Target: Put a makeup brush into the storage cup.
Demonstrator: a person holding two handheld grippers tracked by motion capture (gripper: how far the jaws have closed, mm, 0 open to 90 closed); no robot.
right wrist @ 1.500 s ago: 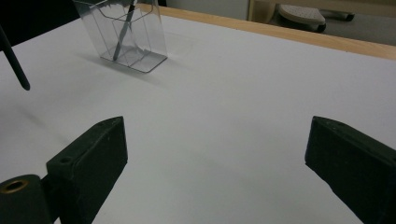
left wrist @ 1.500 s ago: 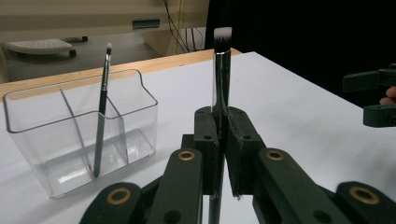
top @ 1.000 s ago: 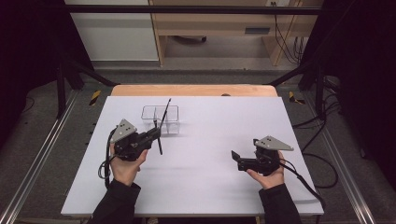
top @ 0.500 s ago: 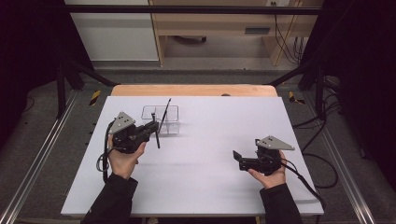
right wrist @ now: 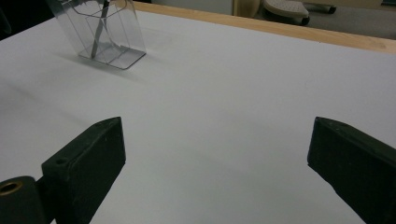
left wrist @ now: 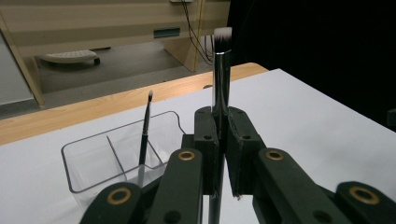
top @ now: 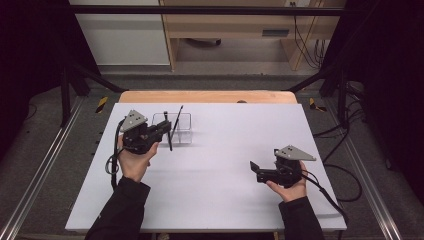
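Black-handled brush (left wrist: 221, 74) clamped upright in my left gripper (left wrist: 220, 154) | clear organizer (top: 176, 126) near table's far edge | right gripper (right wrist: 215, 172) wide open, empty

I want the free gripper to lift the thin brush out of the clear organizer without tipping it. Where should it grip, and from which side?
Grip the thin brush on its bare handle above the clear organizer rim, coming from above with the open right gripper. It leans in its compartment, tip up, so probably only that upper stretch is free.

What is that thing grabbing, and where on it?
The left hand-held gripper clamps a white-tipped makeup brush with a shiny silver ferrule upright, around its dark handle just below the ferrule.
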